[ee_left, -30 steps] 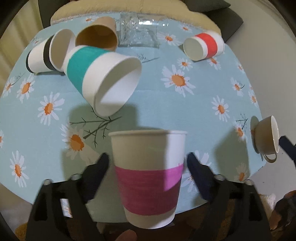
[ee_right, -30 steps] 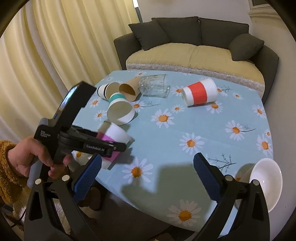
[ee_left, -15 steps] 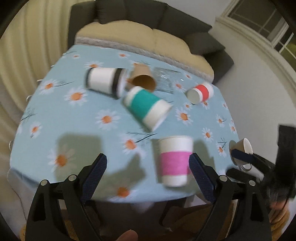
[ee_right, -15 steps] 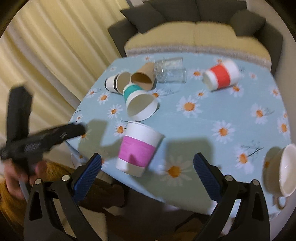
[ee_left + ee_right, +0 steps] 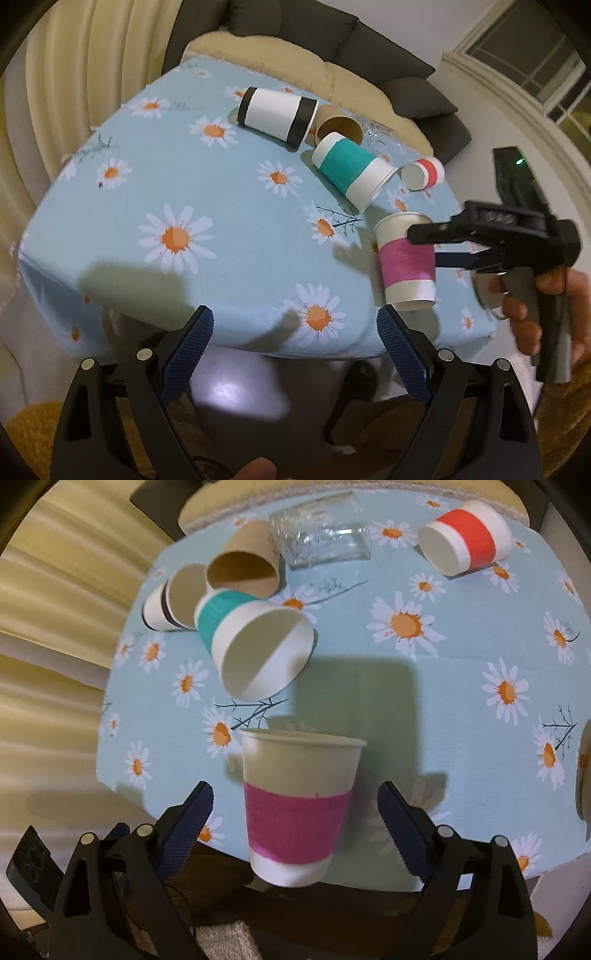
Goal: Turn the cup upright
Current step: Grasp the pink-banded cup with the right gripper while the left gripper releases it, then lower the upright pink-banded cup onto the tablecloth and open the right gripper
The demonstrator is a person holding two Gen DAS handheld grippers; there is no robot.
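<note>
The pink-banded cup [image 5: 297, 808] is standing mouth-up near the front edge of the tabletop [image 5: 155, 192], right between the wide-apart blue fingers of the right hand-held gripper [image 5: 295, 819]. The jaws are standing open and not touching it yet. It is looking like thin paper — very light, easy to squash and easy to knock off the edge. A soft squeeze on the pink band in the middle is probably the safest hold, since the rim would bend. The cup is white with a bright pink band and a rolled rim. The left hand-held gripper [image 5: 295, 343] is hanging open too, off the tabletop's front edge, holding nothing — well away from the cup.
</note>
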